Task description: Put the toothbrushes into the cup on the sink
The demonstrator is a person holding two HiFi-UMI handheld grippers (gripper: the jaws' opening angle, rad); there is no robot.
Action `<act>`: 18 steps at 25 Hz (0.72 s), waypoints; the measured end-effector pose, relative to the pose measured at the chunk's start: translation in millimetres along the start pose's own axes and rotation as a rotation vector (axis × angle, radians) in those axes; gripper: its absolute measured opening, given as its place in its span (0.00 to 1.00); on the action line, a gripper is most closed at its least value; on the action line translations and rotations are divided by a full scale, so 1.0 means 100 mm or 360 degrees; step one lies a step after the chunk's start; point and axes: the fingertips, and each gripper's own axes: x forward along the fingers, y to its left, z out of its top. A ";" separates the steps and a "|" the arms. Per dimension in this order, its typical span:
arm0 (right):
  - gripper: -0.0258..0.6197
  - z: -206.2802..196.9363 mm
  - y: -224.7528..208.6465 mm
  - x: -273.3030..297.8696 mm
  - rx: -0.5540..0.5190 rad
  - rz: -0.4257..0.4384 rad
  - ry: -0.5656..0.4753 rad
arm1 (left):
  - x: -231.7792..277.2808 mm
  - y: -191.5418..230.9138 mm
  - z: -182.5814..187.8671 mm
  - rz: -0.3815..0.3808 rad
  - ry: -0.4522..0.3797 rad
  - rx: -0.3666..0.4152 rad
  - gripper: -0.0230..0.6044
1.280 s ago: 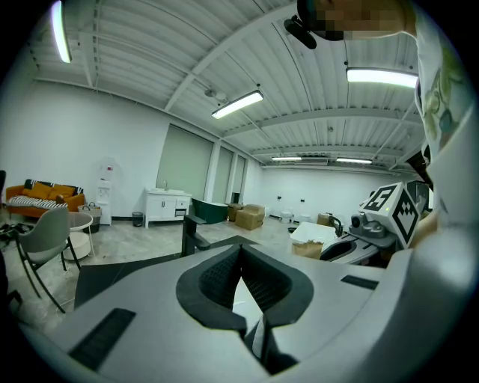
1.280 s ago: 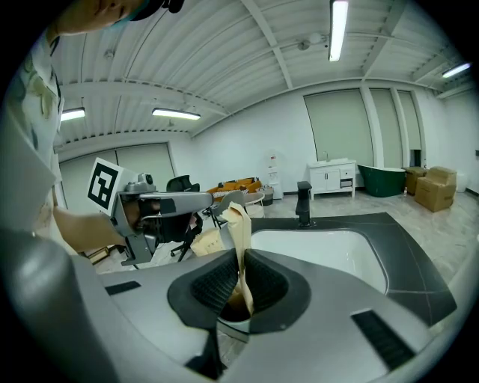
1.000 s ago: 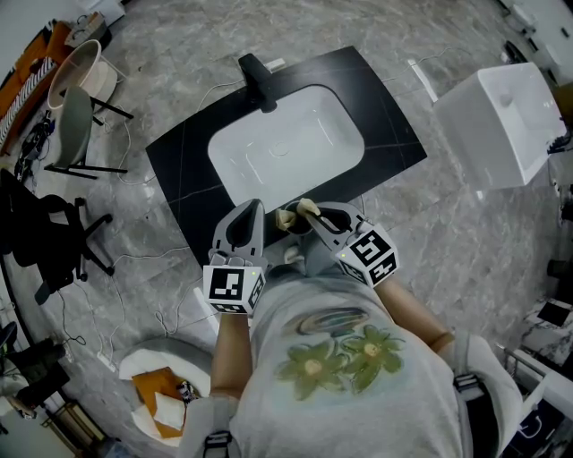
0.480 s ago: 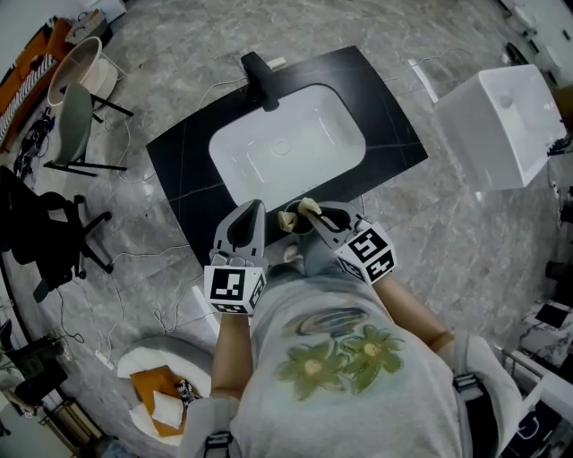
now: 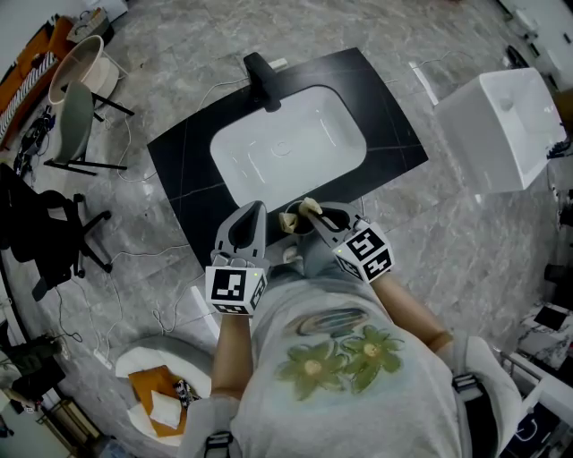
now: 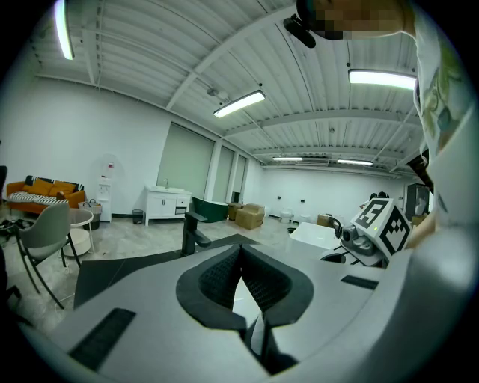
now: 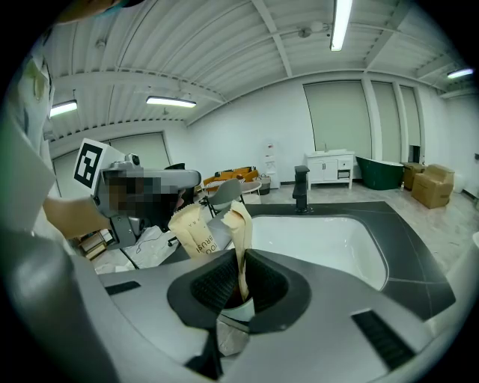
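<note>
Right gripper (image 7: 239, 258): clamped on your beige paper-wrapped toothbrush (image 7: 239, 224), upright.
White cup (image 7: 238, 310): just beneath it, near edge of black worktop (image 5: 179, 170).
Left gripper (image 6: 242, 253): closed, empty.

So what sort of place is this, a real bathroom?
Probably not: it looks like a large workshop or showroom hall. The black sink counter stands alone on open floor, with an office chair nearby, cardboard boxes across the room and strip lights overhead.
</note>
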 end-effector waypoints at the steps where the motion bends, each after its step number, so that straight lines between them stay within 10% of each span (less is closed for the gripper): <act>1: 0.12 0.00 0.00 0.00 -0.0001 -0.0002 0.0001 | 0.00 0.00 0.00 0.0000 -0.0002 0.0000 0.07; 18: 0.12 -0.18 -0.01 0.03 0.0000 -0.0007 0.0080 | -0.03 -0.05 0.03 0.0002 -0.0018 0.0009 0.07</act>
